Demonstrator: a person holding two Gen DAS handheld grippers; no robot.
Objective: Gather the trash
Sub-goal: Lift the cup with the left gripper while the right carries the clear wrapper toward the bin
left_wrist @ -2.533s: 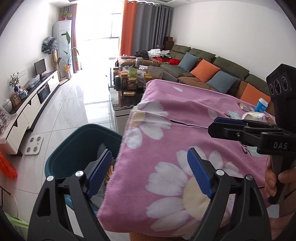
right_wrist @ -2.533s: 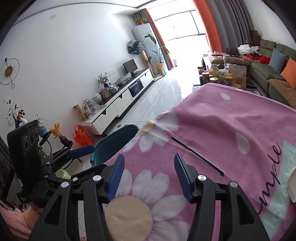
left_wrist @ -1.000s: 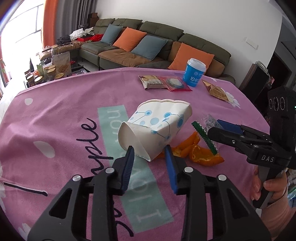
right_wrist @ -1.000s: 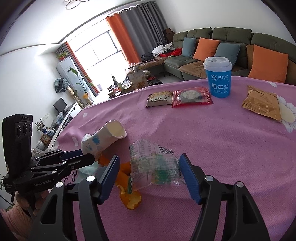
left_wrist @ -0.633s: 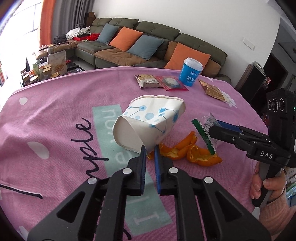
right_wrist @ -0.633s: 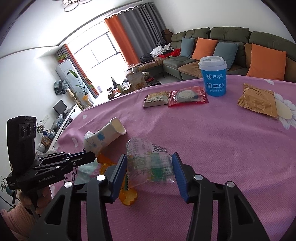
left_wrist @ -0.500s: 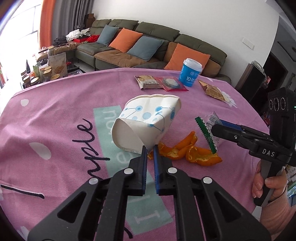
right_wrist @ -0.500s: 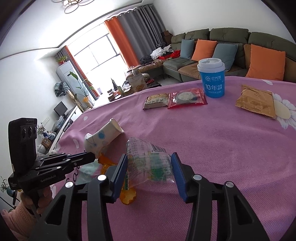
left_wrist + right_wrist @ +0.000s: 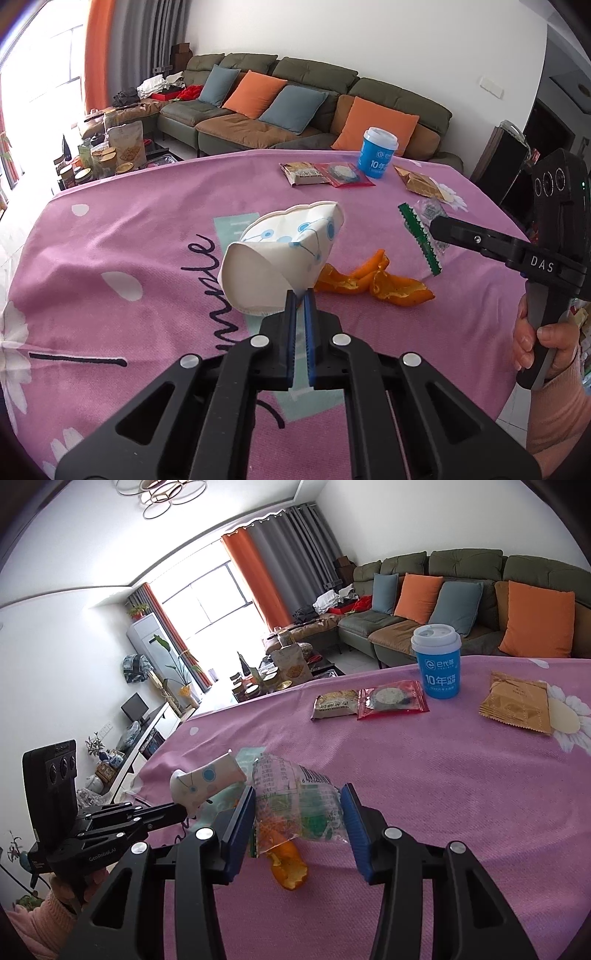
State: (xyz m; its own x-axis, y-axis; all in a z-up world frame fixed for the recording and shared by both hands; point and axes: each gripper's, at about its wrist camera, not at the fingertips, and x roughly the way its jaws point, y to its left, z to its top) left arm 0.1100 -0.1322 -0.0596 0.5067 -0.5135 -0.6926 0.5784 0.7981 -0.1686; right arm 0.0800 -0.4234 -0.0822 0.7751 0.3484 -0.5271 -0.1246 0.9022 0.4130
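My left gripper (image 9: 300,295) is shut on the rim of a crumpled white paper cup (image 9: 284,247) with blue dots and holds it above the pink tablecloth (image 9: 147,236); the cup also shows in the right wrist view (image 9: 207,777). My right gripper (image 9: 298,805) is shut on a clear plastic wrapper (image 9: 295,805) with green print, lifted off the cloth; the wrapper's green edge shows in the left wrist view (image 9: 419,238). Orange peel (image 9: 373,282) lies on the cloth below both grippers, also seen in the right wrist view (image 9: 288,869).
A blue lidded cup (image 9: 437,661) stands at the far side, with a tan snack pack (image 9: 334,703), a red packet (image 9: 391,699) and a brown packet (image 9: 517,707) near it. A green sofa (image 9: 295,96) with cushions is behind the table. A low coffee table (image 9: 107,155) with jars stands left.
My left gripper has lifted the paper cup higher off the cloth. My right gripper has raised the plastic wrapper, still clamped between its fingers.
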